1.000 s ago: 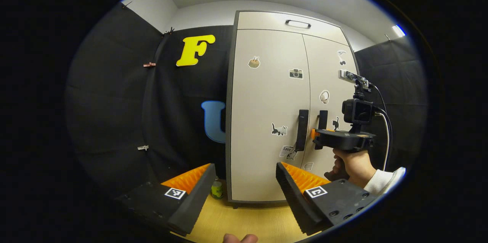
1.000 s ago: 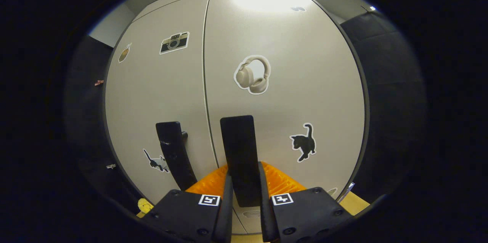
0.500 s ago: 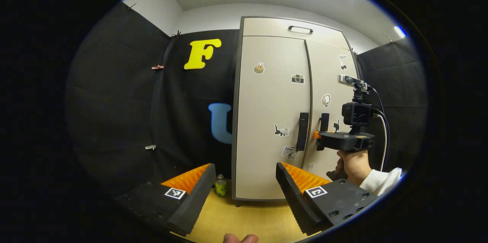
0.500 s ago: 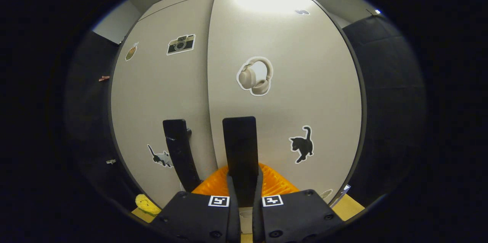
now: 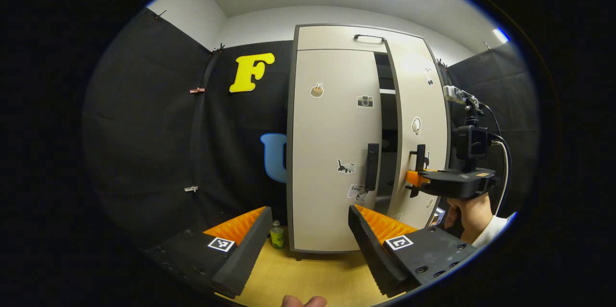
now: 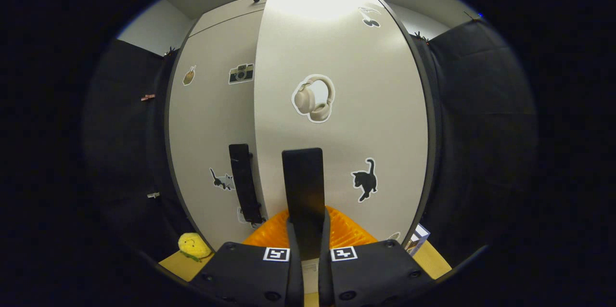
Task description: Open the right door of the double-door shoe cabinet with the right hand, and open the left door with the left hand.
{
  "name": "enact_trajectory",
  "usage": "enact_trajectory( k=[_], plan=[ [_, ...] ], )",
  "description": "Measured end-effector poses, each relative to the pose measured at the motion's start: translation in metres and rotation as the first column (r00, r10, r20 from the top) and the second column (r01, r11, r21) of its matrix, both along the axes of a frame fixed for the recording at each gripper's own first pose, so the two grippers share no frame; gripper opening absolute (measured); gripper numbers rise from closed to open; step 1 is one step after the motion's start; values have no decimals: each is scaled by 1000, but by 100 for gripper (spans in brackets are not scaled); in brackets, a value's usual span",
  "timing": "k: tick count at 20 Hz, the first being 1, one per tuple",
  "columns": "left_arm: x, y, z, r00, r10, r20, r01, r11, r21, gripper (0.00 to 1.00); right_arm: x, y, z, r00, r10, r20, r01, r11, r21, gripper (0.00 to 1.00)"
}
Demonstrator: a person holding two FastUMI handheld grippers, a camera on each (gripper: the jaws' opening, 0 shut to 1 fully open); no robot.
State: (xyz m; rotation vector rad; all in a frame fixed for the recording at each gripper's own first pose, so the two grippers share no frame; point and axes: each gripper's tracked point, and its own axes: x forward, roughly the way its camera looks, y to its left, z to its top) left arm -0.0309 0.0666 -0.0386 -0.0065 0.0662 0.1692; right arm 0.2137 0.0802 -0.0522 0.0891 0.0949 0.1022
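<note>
The beige shoe cabinet stands ahead against the black wall. Its right door is swung partly out, leaving a dark gap beside the closed left door. My right gripper is shut on the right door's black handle; in the left gripper view that gripper hangs at the handle, held by a hand. The left door's black handle is untouched. My left gripper stands open, well back from the cabinet, its fingers apart with nothing between them.
A small green can sits on the wooden floor by the cabinet's left foot. A yellow plush toy lies low left in the right gripper view. A small box rests by the cabinet's right side. A top drawer handle crowns the cabinet.
The right door has swung outward with my right gripper shut on its handle, opening a dark gap. My left gripper stayed open, back from the cabinet.
</note>
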Motion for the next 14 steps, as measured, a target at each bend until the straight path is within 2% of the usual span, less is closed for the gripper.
enact_trajectory(
  k=[7, 14],
  plan=[
    [-4, -24, -1, 1000, -20, -9, 20, 1000, 9, 98, -19, -14, 4, 999, 38, -12, -38, 999, -2, 16],
    [2, -55, -1, 998, -65, -9, 66, 998, 8, 98, -28, -33, 5, 999, 31, -8, -31, 999, 23, 16]
  ],
)
